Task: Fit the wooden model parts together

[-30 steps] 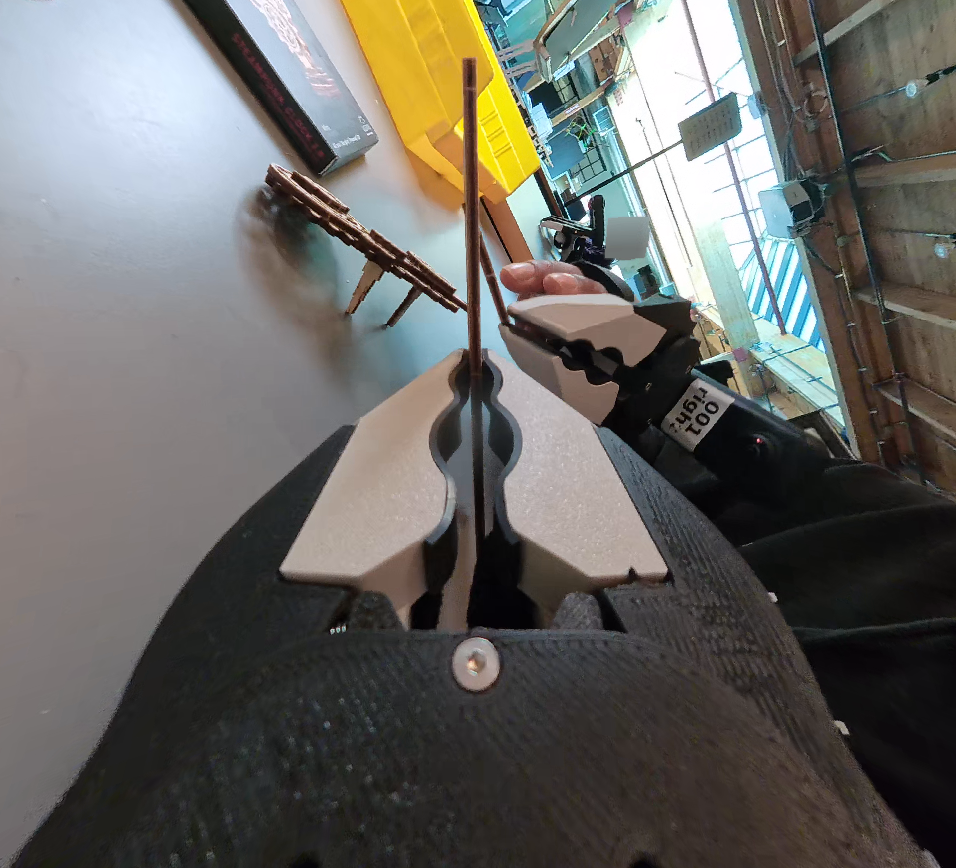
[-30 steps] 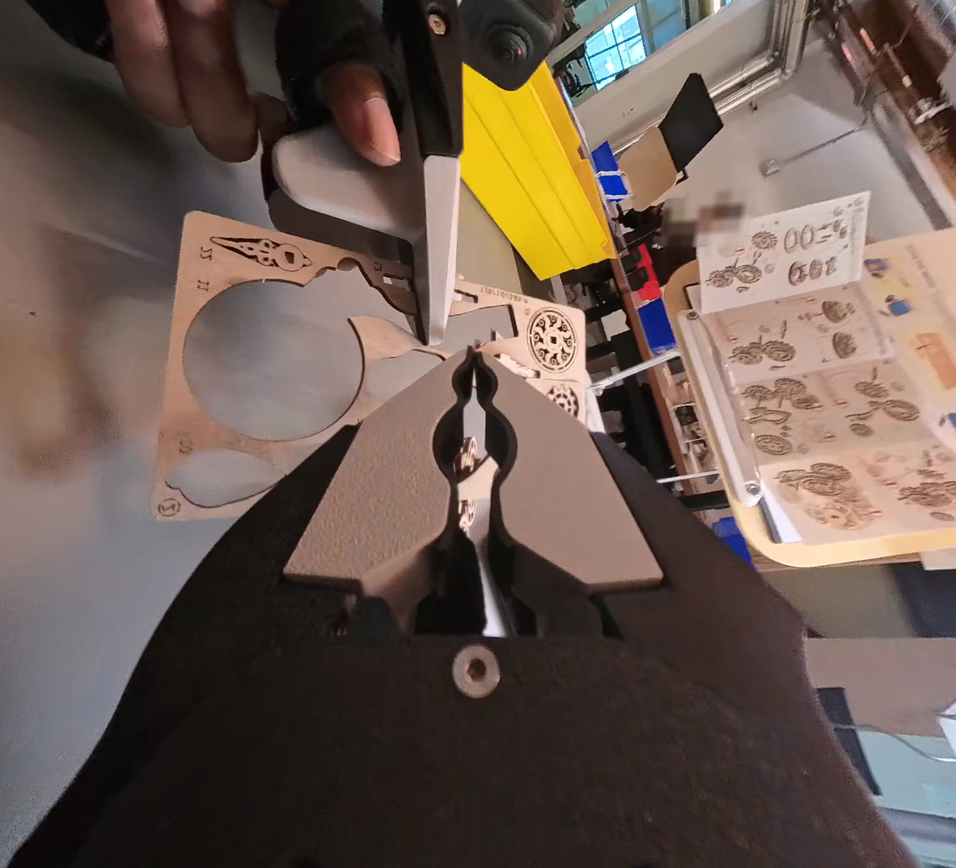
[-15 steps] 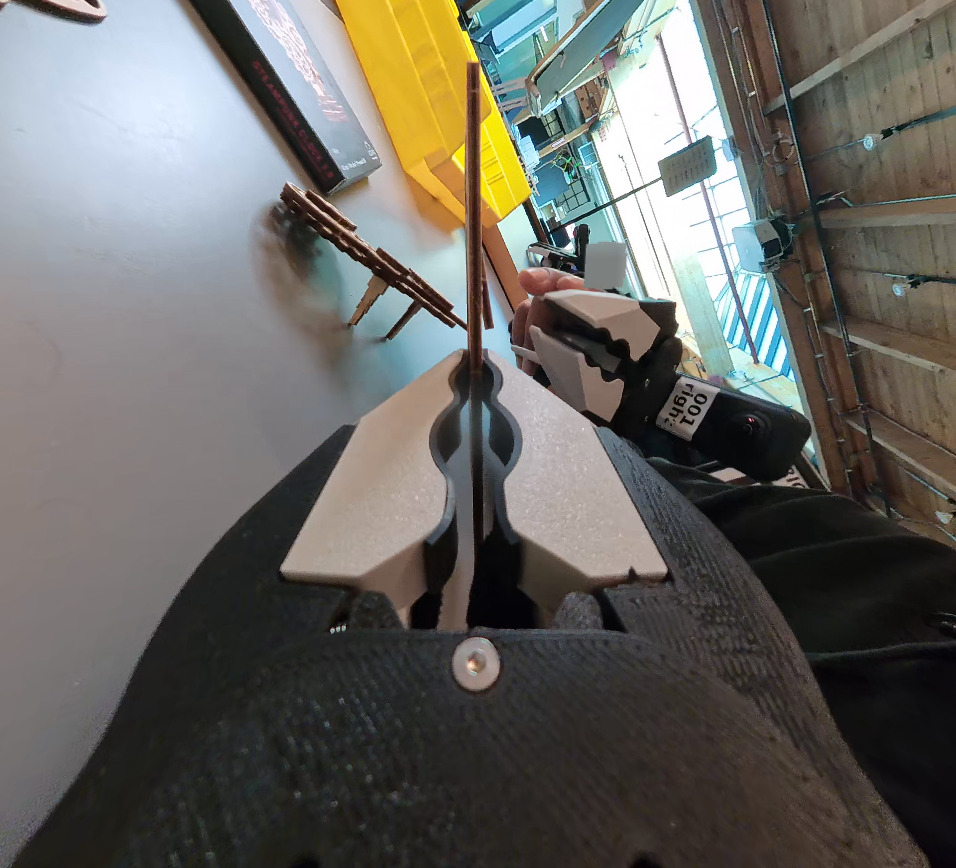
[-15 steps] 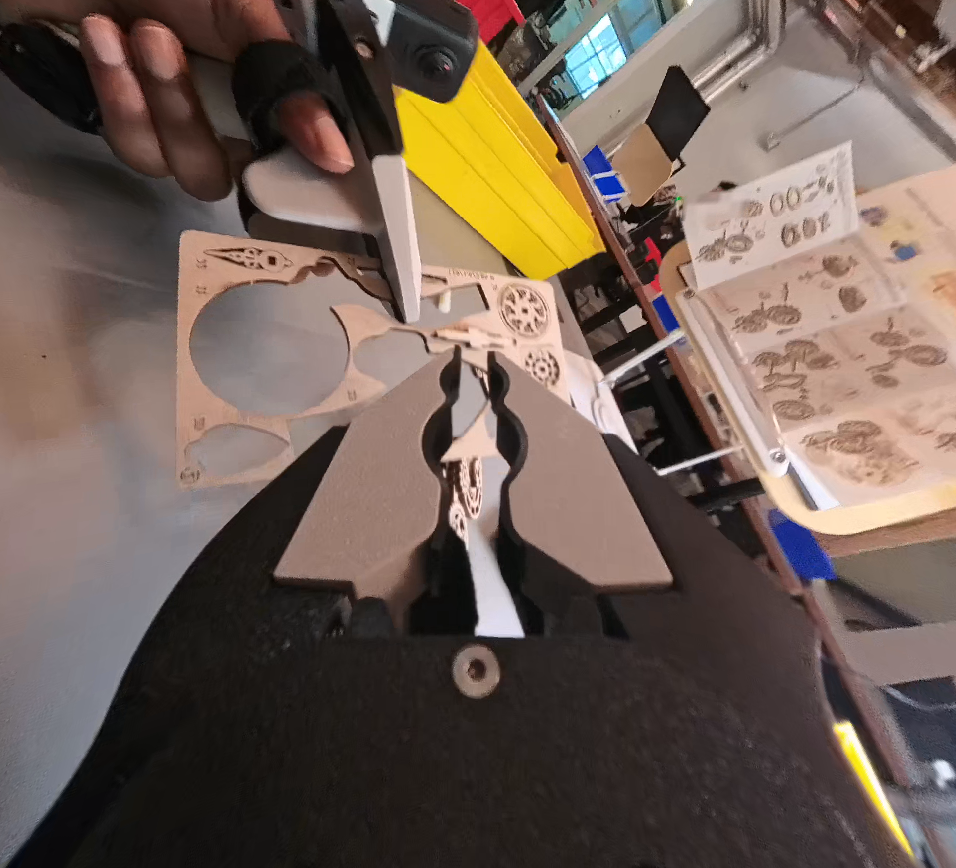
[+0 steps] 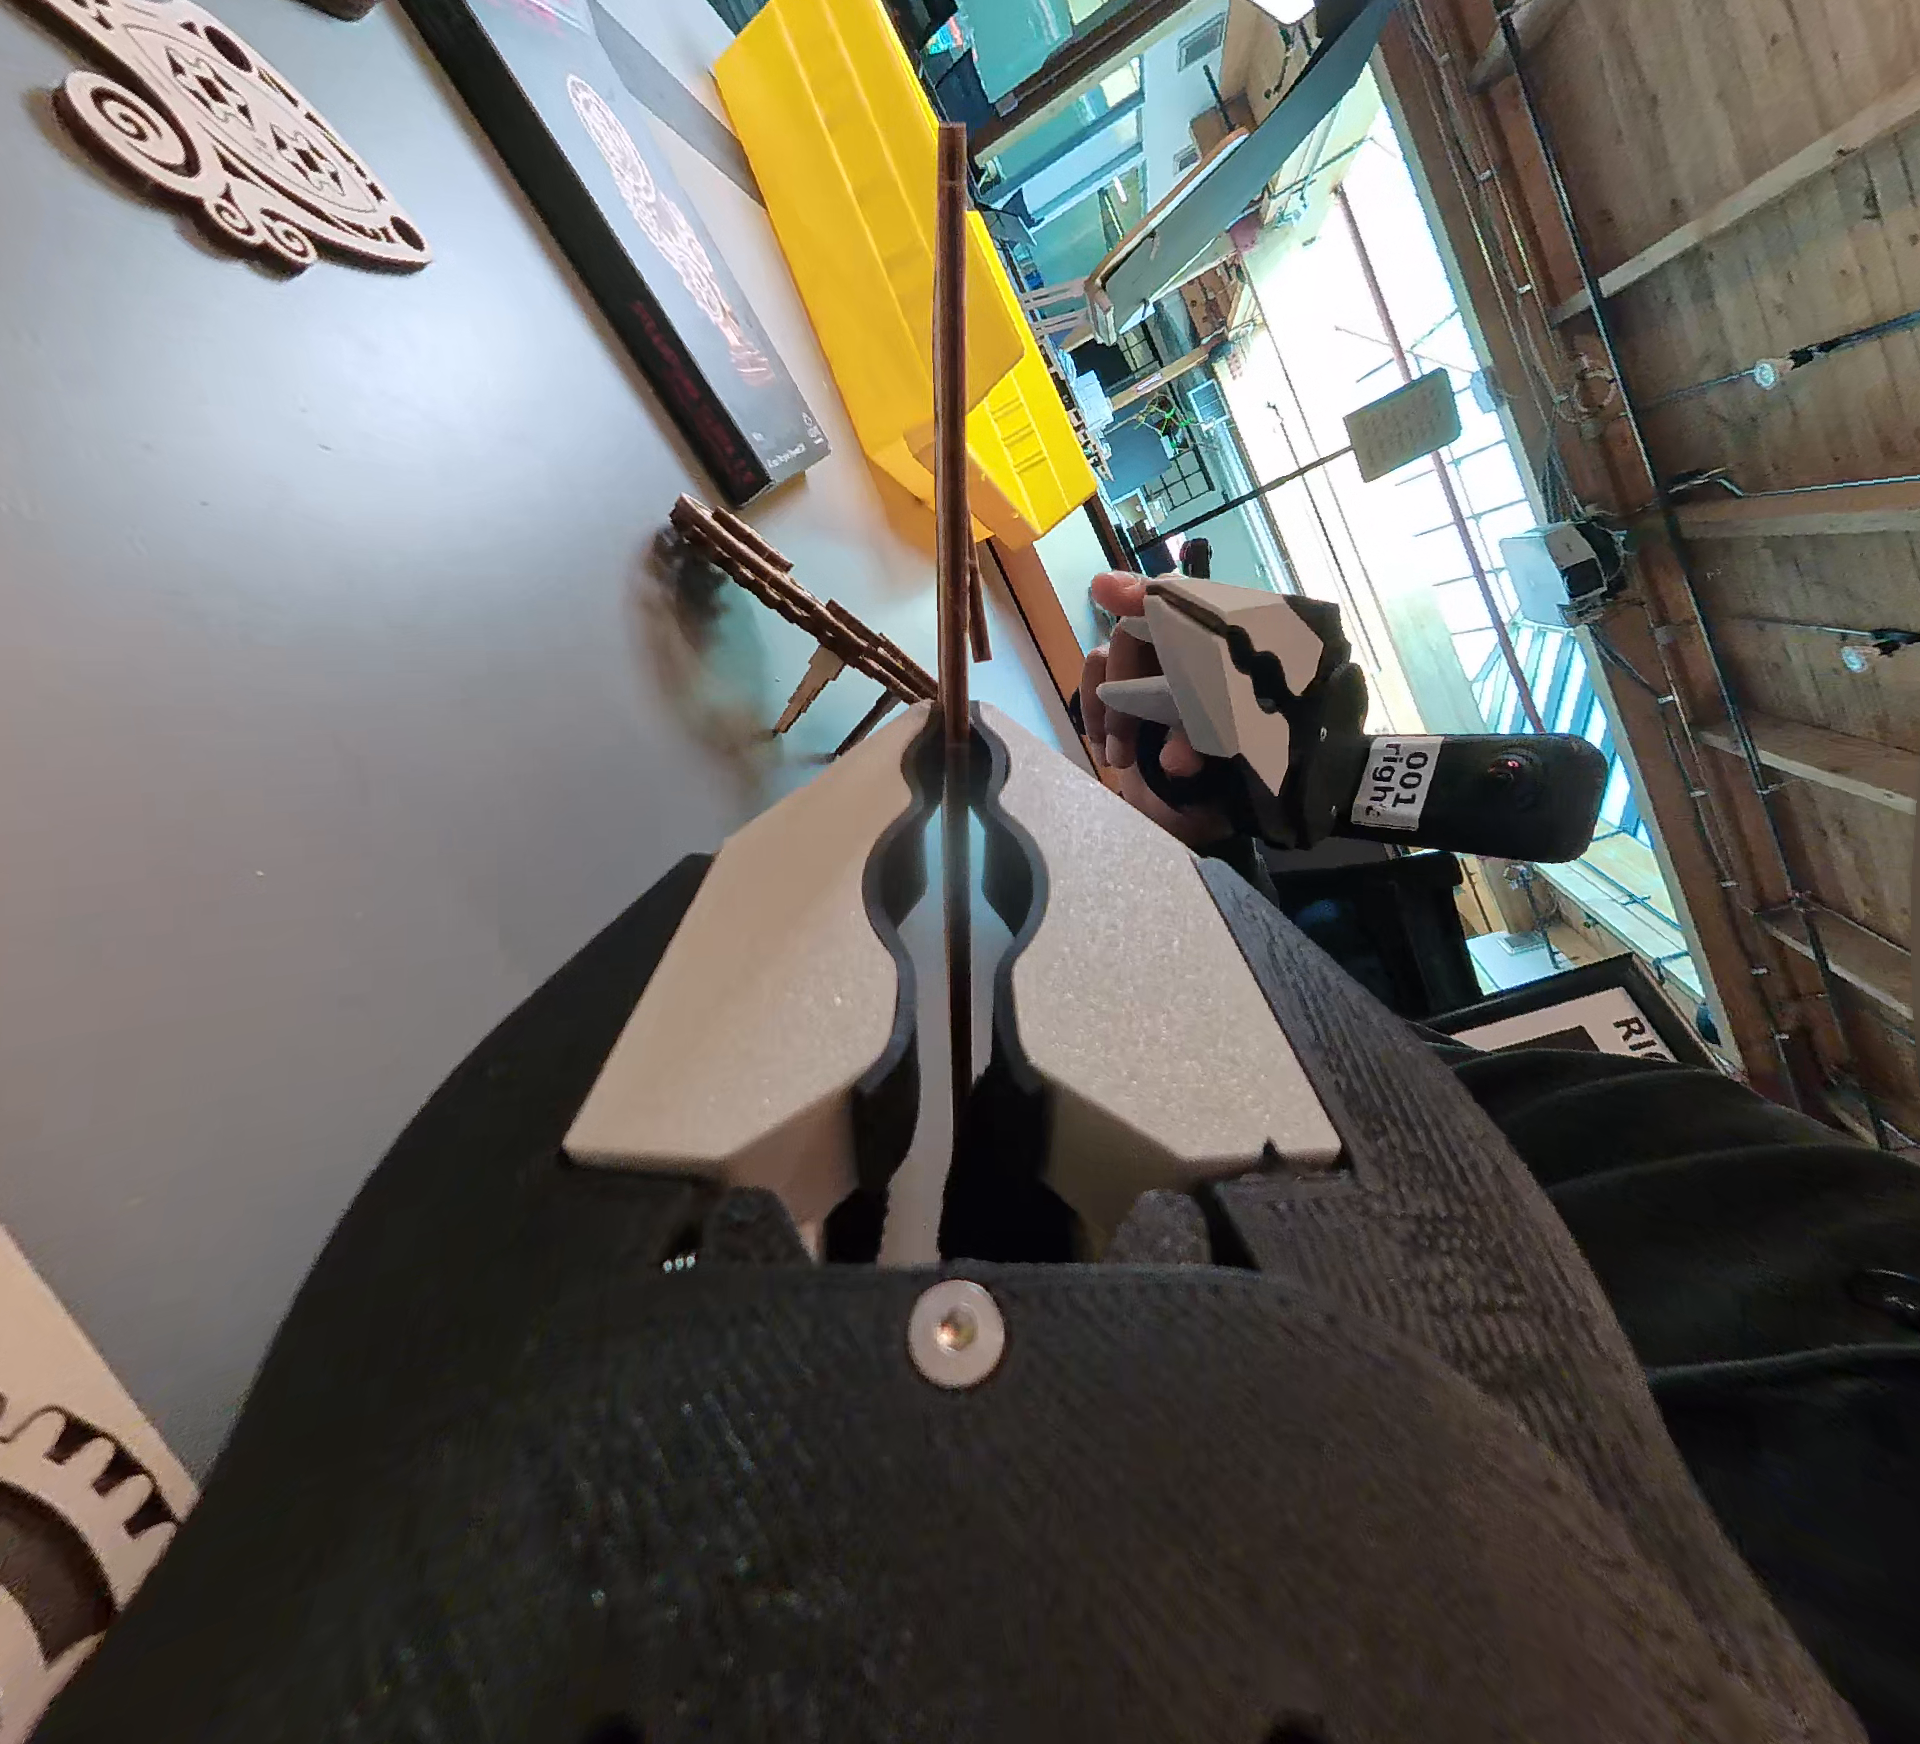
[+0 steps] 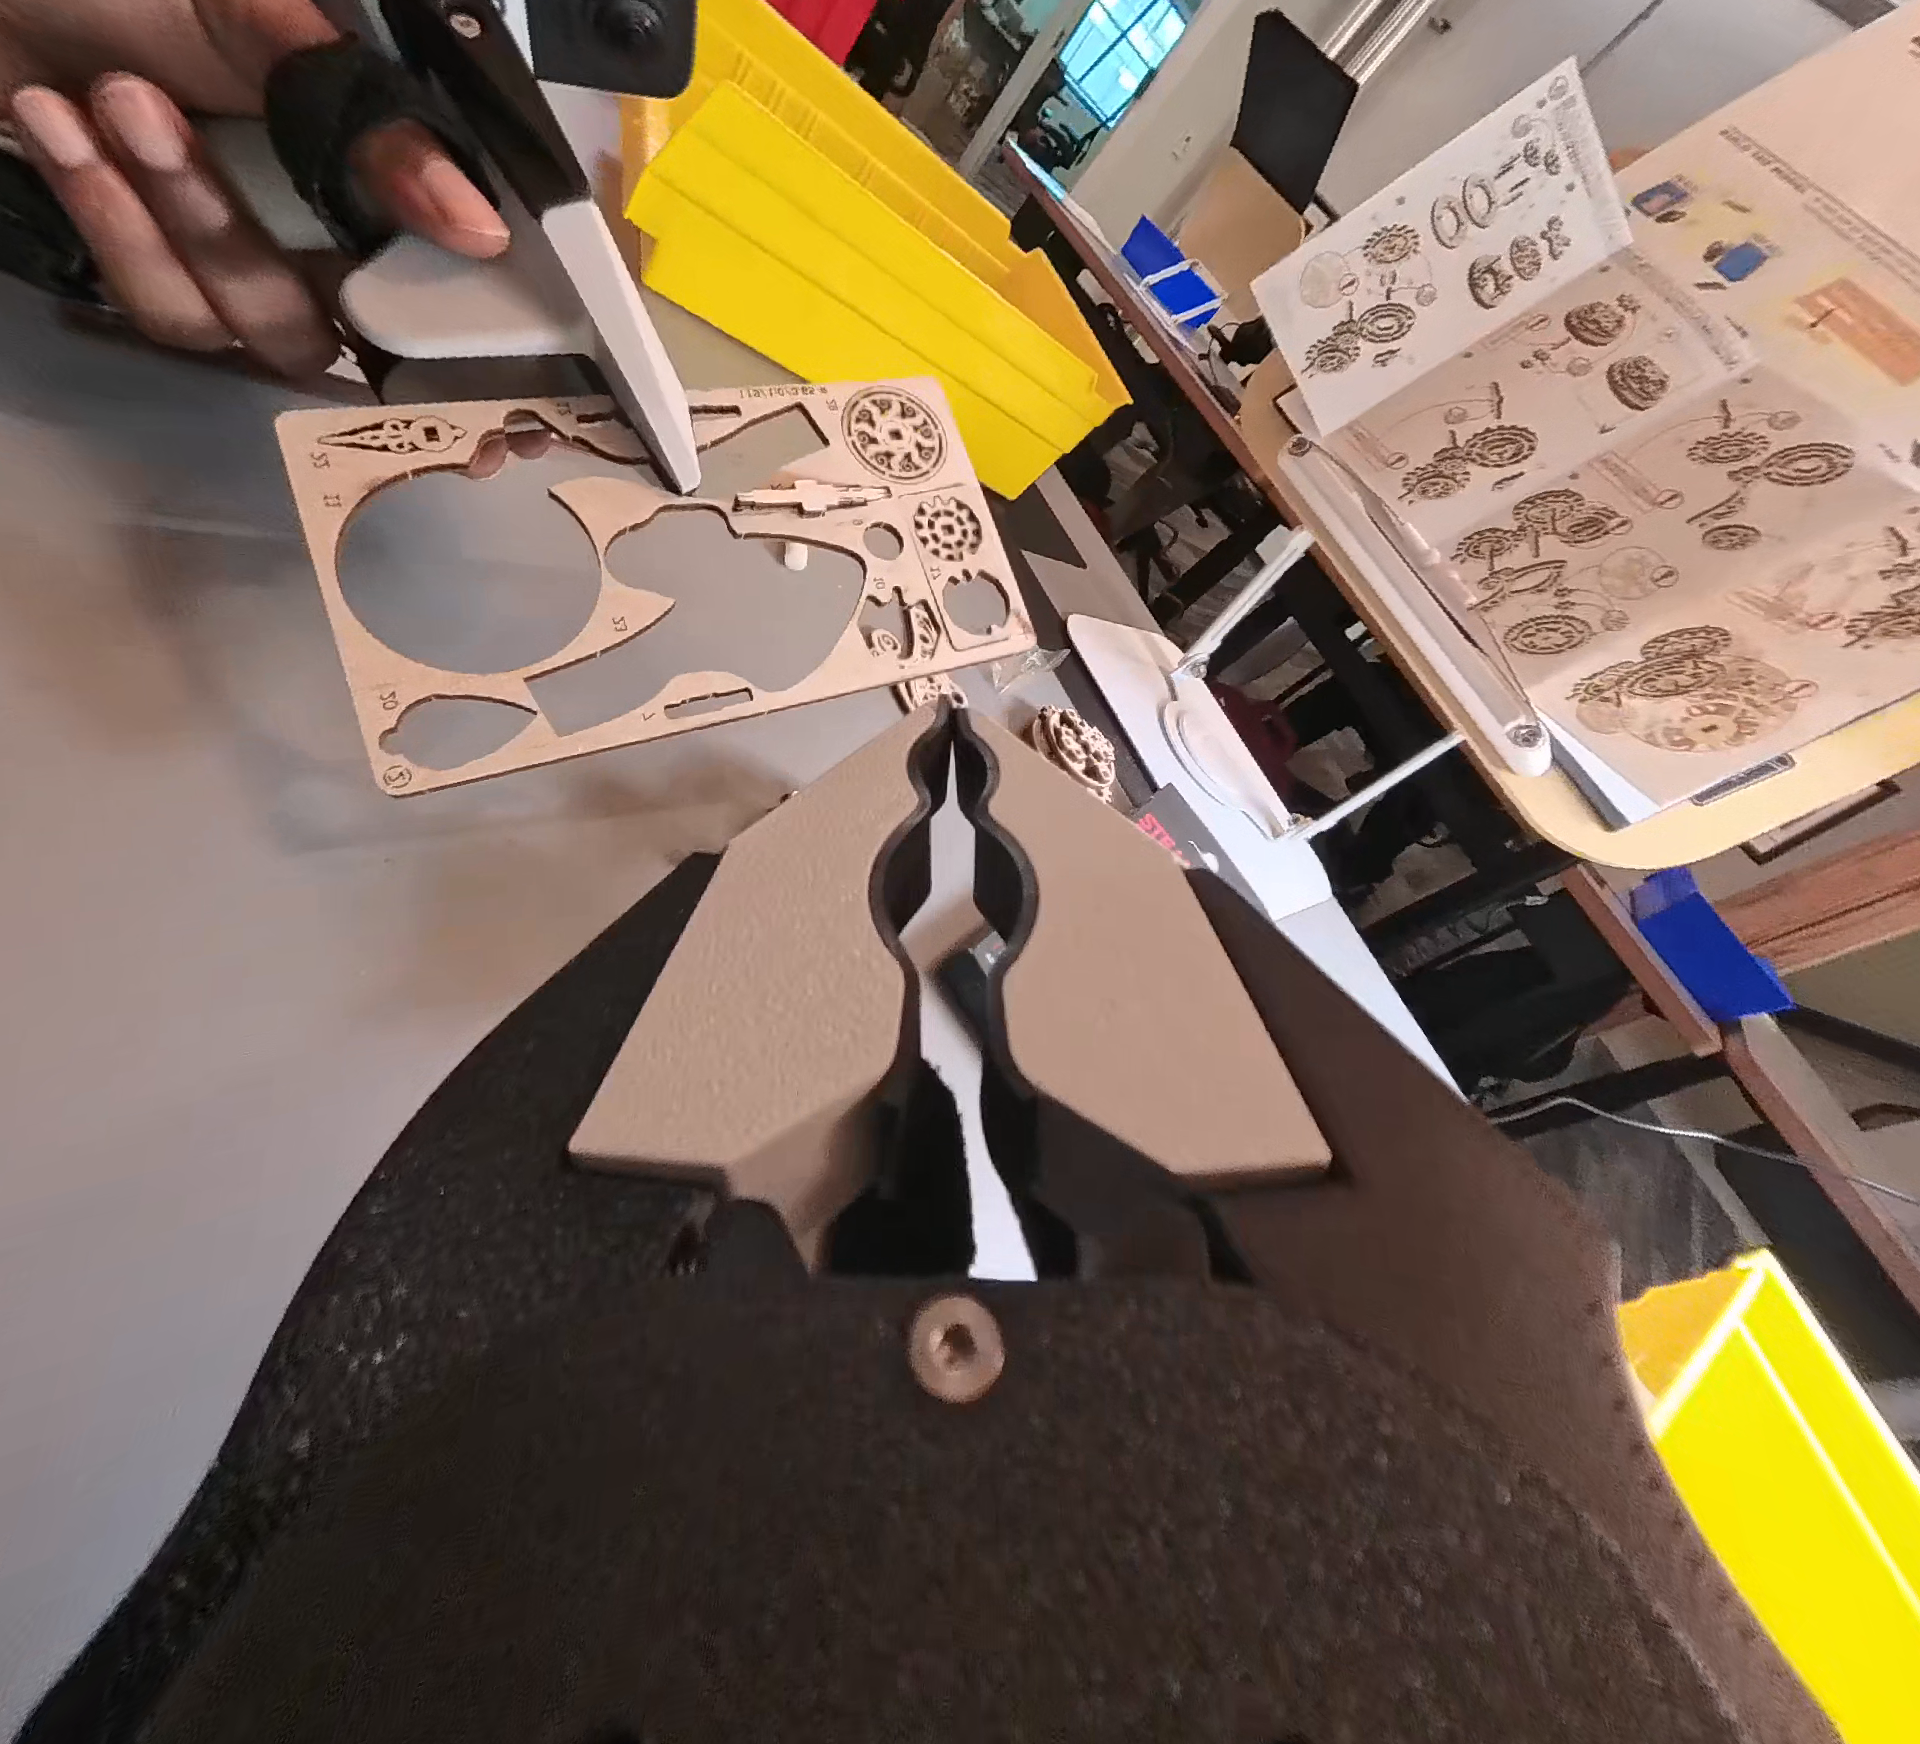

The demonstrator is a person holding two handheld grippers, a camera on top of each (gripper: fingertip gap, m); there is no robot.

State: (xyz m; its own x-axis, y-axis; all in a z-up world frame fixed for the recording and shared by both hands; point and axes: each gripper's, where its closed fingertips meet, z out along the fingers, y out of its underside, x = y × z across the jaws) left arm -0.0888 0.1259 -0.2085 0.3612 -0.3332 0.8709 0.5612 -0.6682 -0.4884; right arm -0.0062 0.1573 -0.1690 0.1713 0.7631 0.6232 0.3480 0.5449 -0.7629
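two hand-held grippers. left hand-held gripper (image 5: pixel 951 738): clamped on wooden sheet (image 6: pixel 582 593), seen edge-on, long axis toward frame top. right hand-held gripper (image 6: pixel 951 728): closed, empty, at sheet's lower right. small pale peg (image 6: pixel 794 558): stands at sheet's centre cutout.

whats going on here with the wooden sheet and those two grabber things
A person is building a wooden model with a hand-held tool in each hand. The left tool is shut on a thin wooden parts sheet, held up on edge above the grey table; several shapes are already punched out of it. The right tool is closed and looks empty, held away from the sheet. A small toothed wooden assembly stands on the table nearby.
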